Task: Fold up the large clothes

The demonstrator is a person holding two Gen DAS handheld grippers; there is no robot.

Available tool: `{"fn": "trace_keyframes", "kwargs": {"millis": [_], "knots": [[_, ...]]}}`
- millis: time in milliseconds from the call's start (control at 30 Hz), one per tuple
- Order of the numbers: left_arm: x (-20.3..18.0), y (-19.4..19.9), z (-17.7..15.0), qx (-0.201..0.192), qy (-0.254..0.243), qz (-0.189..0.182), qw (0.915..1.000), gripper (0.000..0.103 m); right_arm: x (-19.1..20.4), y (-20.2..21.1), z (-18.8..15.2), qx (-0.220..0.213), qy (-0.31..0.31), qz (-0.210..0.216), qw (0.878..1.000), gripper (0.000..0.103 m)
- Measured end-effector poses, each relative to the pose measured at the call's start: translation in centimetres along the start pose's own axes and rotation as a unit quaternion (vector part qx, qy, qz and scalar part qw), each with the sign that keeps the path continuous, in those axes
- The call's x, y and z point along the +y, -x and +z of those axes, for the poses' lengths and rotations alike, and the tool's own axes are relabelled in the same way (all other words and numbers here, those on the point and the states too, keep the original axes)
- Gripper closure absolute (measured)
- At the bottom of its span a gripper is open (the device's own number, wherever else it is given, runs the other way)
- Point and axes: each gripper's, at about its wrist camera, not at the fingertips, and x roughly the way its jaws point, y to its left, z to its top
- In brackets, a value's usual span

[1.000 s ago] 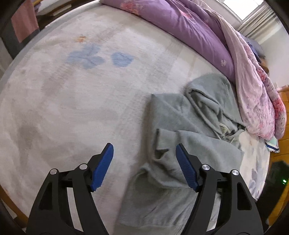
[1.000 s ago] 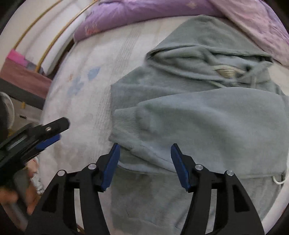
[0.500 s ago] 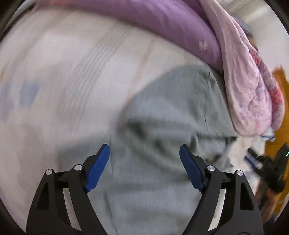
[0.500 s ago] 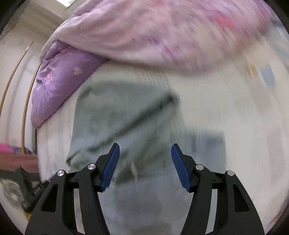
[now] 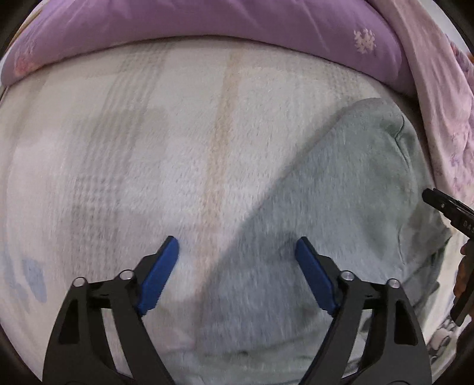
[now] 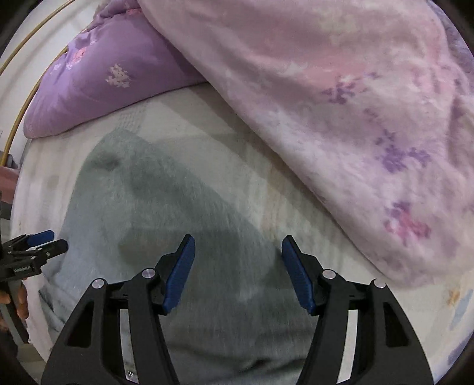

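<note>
A grey hooded sweatshirt (image 5: 340, 207) lies on a pale fleece bed cover (image 5: 148, 148). In the left wrist view my left gripper (image 5: 237, 254) is open and empty, low over the sweatshirt's left edge, its left finger over bare cover. In the right wrist view the sweatshirt (image 6: 166, 213) fills the lower middle. My right gripper (image 6: 238, 251) is open and empty, over the garment's right edge. Each gripper shows at the other view's edge: the right one (image 5: 447, 207) and the left one (image 6: 32, 245).
A purple quilt (image 5: 207, 26) is bunched along the far side of the bed. Its pink floral part (image 6: 340, 118) hangs close to the right of the sweatshirt. A wall with a yellow rail (image 6: 26, 77) is at the far left.
Both grippers have swung toward the hood end of the sweatshirt and come closer to the bed. The views have turned toward the quilt. Both stayed open.
</note>
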Motion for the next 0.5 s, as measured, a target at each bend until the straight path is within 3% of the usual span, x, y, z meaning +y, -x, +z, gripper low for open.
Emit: {"fn": "trace_keyframes", "kwargs": {"millis": [33,67,100,133,167,233,333,500], "knots": [[-0.2,-0.1,0.1,-0.004,-0.006,0.001,1.0000,0.036,-0.2,-0.1,-0.2,-0.006,-0.002,0.000,1.000,0.048],[-0.4,0.0,0.3,-0.011,-0.011,-0.003,0.9999,0.055,-0.4,0.1,-0.4,-0.012,-0.002,-0.011,1.000,0.066],[-0.6,0.1,0.5,-0.014,-0.014,-0.014,0.9997,0.096,-0.7,0.7,-0.7,-0.018,-0.008,-0.007,1.000,0.092],[-0.9,0.5,0.7,-0.017,-0.017,-0.032,0.9992,0.099,-1.0,1.3,-0.9,-0.024,-0.016,0.008,1.000,0.097],[-1.3,1.0,0.8,-0.027,-0.021,-0.024,0.9991,0.099,-1.2,2.2,-1.2,-0.041,-0.019,0.018,0.999,0.099],[-1.9,2.6,0.5,-0.053,-0.040,-0.026,0.9975,0.100,-0.9,4.4,-1.9,-0.071,-0.015,0.031,0.997,0.099],[-1.9,5.6,-0.6,-0.083,-0.043,-0.057,0.9940,0.100,-0.2,7.6,-3.5,-0.104,-0.008,0.055,0.993,0.099],[-1.7,11.4,-5.6,-0.132,-0.045,-0.084,0.9867,0.100,0.6,14.5,-9.0,-0.149,-0.001,0.098,0.984,0.099]]}}
